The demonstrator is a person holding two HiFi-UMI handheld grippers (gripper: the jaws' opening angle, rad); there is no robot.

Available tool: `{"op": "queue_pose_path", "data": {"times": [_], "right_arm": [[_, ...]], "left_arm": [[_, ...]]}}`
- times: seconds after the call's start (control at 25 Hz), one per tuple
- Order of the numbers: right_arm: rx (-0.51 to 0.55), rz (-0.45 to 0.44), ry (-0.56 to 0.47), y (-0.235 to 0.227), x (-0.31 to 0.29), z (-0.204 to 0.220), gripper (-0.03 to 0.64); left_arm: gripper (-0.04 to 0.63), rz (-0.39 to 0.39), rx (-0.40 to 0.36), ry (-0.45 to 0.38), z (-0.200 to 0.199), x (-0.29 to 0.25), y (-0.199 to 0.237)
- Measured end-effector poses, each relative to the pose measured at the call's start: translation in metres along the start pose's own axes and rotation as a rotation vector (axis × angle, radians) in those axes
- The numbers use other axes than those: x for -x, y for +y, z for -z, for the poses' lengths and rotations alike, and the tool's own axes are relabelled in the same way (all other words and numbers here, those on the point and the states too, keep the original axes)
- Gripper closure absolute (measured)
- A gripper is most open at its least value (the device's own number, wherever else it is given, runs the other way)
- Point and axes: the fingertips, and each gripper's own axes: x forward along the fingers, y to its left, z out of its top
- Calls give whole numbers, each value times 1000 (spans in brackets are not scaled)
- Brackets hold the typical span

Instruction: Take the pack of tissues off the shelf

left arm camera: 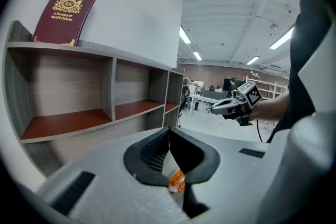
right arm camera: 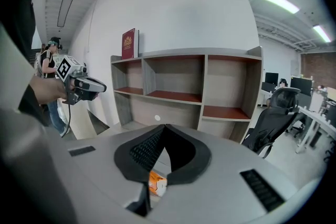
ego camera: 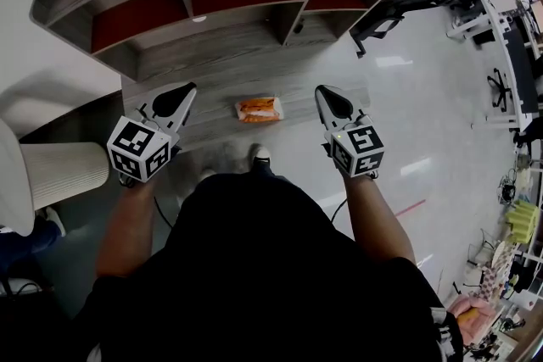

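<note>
"Head view is showing the shelf (ego camera: 229,21) spreading across the top, with a low grey board (ego camera: 204,68) running along its foot."

"Are the cubbyholes holding the tissues?"

"None that I'm seeing. The pack of tissues (ego camera: 259,109) is lying flat out on that board, just ahead of the person's feet. That could be its spot on the shelf, or where it's resting once lifted out of a cubbyhole."

"And the grippers?"

"The left gripper (ego camera: 187,87) and right gripper (ego camera: 321,89) are hovering on either side of it, noses pointing at the shelf. Each one's own view is showing its jaws meeting at the tips and gripping nothing, with the orange pack peeking through underneath."

"Which is sitting closer?"

"The pack is lying between them with its long side running left to right, so one end is facing each gripper. I'm judging the right one a shade nearer, but it's close."
</note>
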Motion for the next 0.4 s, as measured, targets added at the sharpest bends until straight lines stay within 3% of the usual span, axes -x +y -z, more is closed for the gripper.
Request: {"op": "queue_pose_path", "data": {"times": [0.4], "right_arm": [[-31,-36,-2,-24,-7,4,607]], "left_arm": [[577,0,-6,13,-3,-23,-11]]}}
